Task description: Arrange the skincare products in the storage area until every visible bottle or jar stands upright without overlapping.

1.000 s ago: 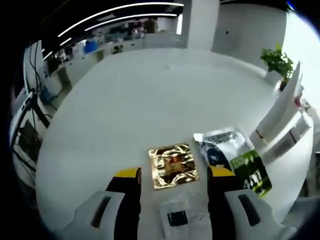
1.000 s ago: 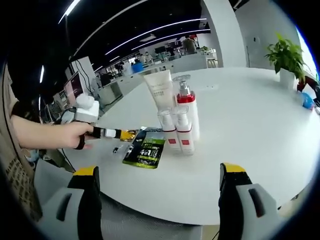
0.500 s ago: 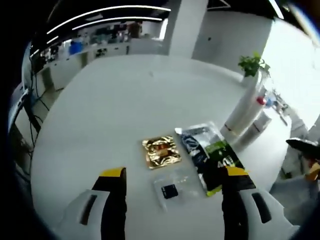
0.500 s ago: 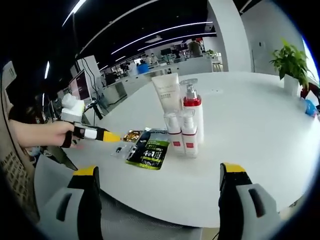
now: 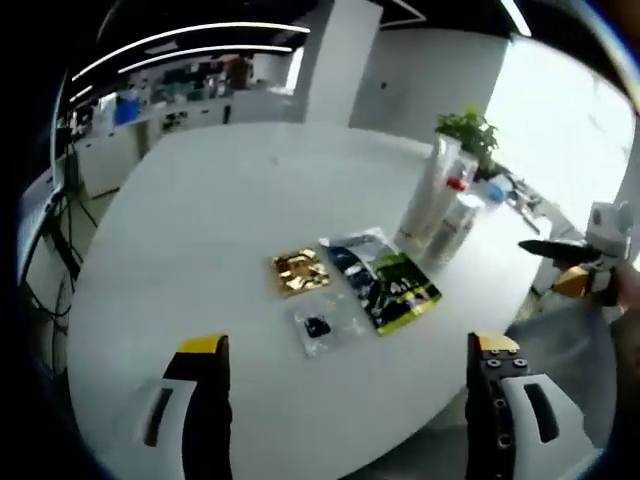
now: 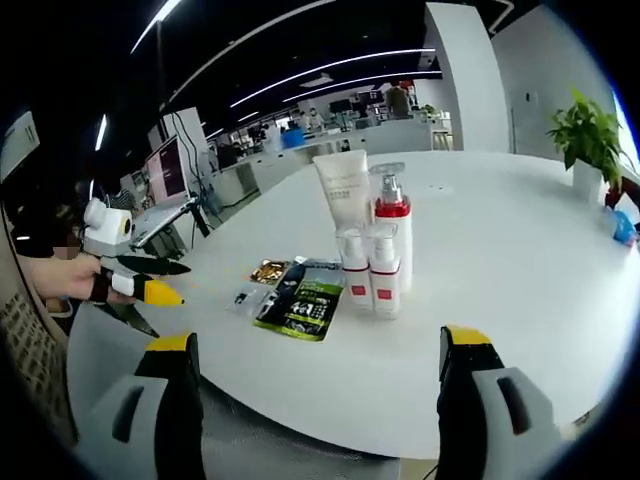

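Note:
On the round white table (image 6: 520,290) stands an upright cluster: a white tube (image 6: 345,195), a red-collared pump bottle (image 6: 392,228) and two small red-banded bottles (image 6: 352,272) (image 6: 385,282). The same cluster (image 5: 440,205) appears at the far right in the left gripper view. Flat beside it lie a green-and-black sachet (image 6: 300,302) (image 5: 388,282), a gold sachet (image 6: 268,271) (image 5: 300,272) and a small clear packet (image 6: 245,296) (image 5: 325,325). My left gripper (image 5: 349,345) (image 6: 135,283) is open, held back beyond the table's edge. My right gripper (image 6: 318,340) is open and empty, short of the table; it also shows as right gripper (image 5: 572,262).
A potted plant (image 6: 590,130) (image 5: 465,130) stands at the far side of the table (image 5: 180,230), with a blue item (image 6: 622,225) near it. A hand (image 6: 60,277) holds the left gripper. Office desks and monitors (image 6: 165,175) lie behind.
The left gripper has pulled back from just over the sachets to beyond the table edge, so its view takes in more table and the bottles. The right gripper has barely moved.

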The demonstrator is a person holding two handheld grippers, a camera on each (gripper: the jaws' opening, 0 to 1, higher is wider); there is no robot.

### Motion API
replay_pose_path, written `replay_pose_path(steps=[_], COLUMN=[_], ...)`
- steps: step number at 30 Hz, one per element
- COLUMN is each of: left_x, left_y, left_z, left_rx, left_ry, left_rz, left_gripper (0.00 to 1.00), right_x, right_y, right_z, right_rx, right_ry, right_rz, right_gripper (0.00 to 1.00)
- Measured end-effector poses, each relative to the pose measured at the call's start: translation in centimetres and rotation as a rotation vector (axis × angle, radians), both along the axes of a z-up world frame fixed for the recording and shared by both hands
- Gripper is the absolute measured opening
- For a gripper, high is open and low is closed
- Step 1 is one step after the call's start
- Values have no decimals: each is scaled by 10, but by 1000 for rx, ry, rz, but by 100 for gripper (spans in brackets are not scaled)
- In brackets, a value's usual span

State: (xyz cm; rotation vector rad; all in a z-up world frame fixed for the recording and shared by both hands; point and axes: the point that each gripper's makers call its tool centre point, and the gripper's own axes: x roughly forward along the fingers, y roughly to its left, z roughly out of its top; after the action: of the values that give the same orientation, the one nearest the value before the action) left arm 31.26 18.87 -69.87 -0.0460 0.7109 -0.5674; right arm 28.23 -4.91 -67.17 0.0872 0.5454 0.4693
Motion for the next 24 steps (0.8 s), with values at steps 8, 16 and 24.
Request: replay_pose_path(steps=[8, 16, 24], left_x=[-7, -19, -16], left_y=[-1, -3, -4], left_z=[26, 25, 24], left_rx=[-91, -90, -66], left_ry=[-84, -95, -113], left_rz=[-35, -77, -89], left_gripper=[97, 97, 97], right_x=[-1, -1, -2], right_y=[2, 2, 3], right_z=[0, 0, 0], right_rx=[-5, -5, -6], right_ry=[-1, -1, 0], right_rz=[11, 12, 16], right_gripper=[100, 100, 100])
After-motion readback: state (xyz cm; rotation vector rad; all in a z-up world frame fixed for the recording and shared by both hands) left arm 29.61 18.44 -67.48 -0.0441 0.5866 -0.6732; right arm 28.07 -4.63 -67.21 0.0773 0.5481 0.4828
